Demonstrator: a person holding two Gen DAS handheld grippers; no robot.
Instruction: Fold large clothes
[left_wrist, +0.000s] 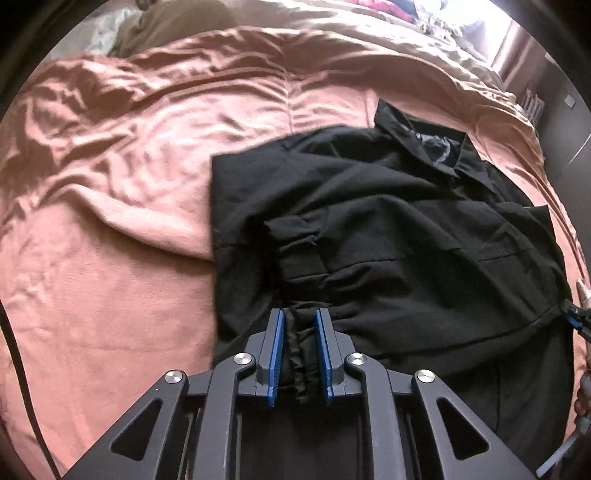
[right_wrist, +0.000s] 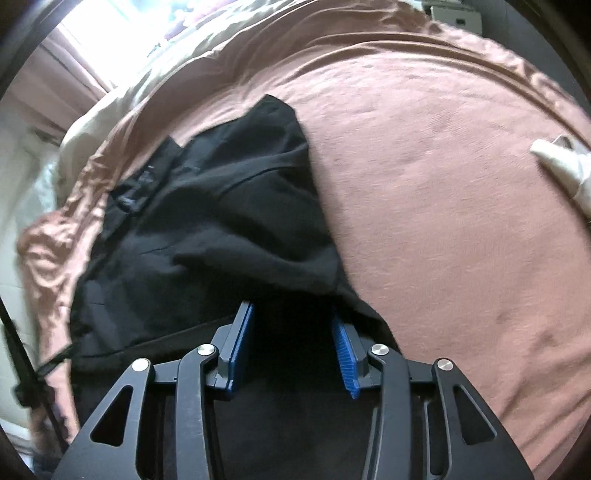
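Left gripper (left_wrist: 300, 317): jaws narrow, clamping a bunched hem of the black jacket (left_wrist: 388, 221). Right gripper (right_wrist: 291, 314): jaws wide over the jacket on the pink bedsheet (right_wrist: 443, 184).

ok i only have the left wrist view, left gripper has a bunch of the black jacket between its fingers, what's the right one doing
Observer: The right gripper is open, its fingers spread wide over the black jacket. Cloth lies between them, not pinched.
Operator: anything on the bed on that side
Observer: Yes, a white object lies on the pink blanket, well to the right of the jacket. It is cut off by the frame edge, so I cannot tell what it is.
Operator: does the jacket reach it
Observer: No. Bare blanket separates the jacket's right edge from it.
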